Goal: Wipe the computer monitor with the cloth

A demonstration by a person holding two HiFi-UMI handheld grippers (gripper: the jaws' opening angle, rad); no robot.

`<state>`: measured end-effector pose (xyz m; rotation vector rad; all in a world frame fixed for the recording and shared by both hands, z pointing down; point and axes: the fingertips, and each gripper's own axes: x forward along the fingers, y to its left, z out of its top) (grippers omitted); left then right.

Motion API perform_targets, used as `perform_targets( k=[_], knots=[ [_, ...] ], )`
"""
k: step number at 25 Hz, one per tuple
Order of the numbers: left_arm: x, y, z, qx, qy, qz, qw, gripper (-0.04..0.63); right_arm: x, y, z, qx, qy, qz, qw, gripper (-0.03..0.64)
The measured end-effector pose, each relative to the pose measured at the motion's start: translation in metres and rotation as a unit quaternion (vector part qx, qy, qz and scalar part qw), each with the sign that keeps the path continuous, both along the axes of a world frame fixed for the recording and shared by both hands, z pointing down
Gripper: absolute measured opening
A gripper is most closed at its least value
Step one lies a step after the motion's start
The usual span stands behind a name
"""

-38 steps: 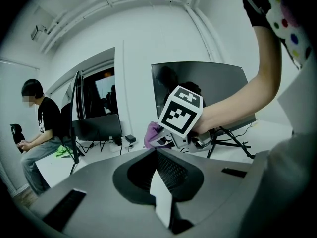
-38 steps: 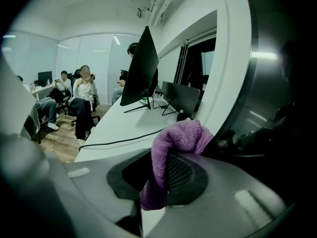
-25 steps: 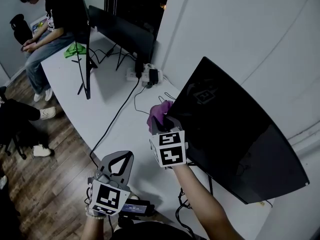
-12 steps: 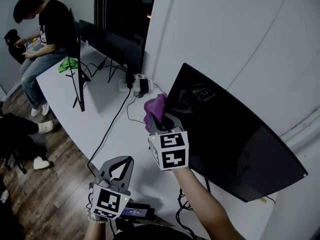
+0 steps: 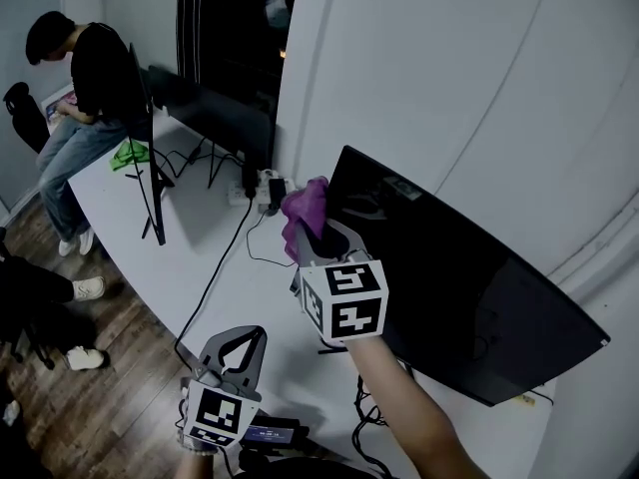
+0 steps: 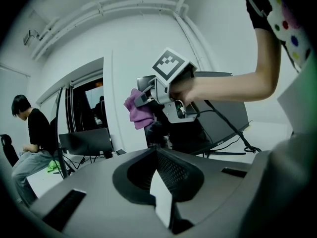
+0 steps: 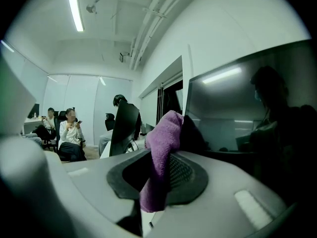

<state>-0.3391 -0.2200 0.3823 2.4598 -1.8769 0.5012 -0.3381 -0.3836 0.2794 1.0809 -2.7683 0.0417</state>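
The dark curved monitor (image 5: 469,297) stands on the white desk (image 5: 190,257) against the wall. My right gripper (image 5: 316,234) is shut on the purple cloth (image 5: 305,210), which it holds at the monitor's upper left corner. In the right gripper view the cloth (image 7: 162,152) hangs out between the jaws, with the screen (image 7: 237,108) just to its right. My left gripper (image 5: 246,335) is low near the desk's front edge, shut with nothing in it. The left gripper view looks up at the right gripper (image 6: 144,96), the cloth (image 6: 138,109) and the monitor (image 6: 225,118).
Two more monitors (image 5: 145,158) (image 5: 215,108) stand farther along the desk, with a power strip (image 5: 262,190), cables (image 5: 215,272) and a green cloth (image 5: 125,155). A person (image 5: 80,88) sits at the desk's far end. Wooden floor (image 5: 90,377) lies to the left.
My right gripper has carried the purple cloth upward along the monitor's left edge to its top corner. The left gripper has stayed low near the desk's front edge.
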Motion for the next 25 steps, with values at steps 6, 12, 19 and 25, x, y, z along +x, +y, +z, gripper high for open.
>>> perform_targets(
  k=[6, 12, 19, 25],
  knots=[
    [0.004, 0.003, -0.006, 0.004, -0.002, 0.006, 1.0000, 0.006, 0.004, -0.001, -0.030, 0.004, -0.034, 0.005, 0.999, 0.072],
    [0.007, 0.006, -0.011, 0.007, -0.006, 0.007, 0.9999, 0.006, 0.006, -0.003, -0.056, -0.003, -0.078, 0.007, 0.997, 0.072],
    [0.014, 0.008, -0.015, 0.009, -0.009, 0.009, 0.9999, 0.006, 0.010, -0.009, -0.086, -0.021, -0.137, 0.007, 0.990, 0.072],
    [0.021, 0.006, -0.015, 0.010, -0.012, 0.016, 0.9998, 0.006, 0.015, -0.008, -0.102, -0.052, -0.193, 0.000, 0.980, 0.072]
  ],
)
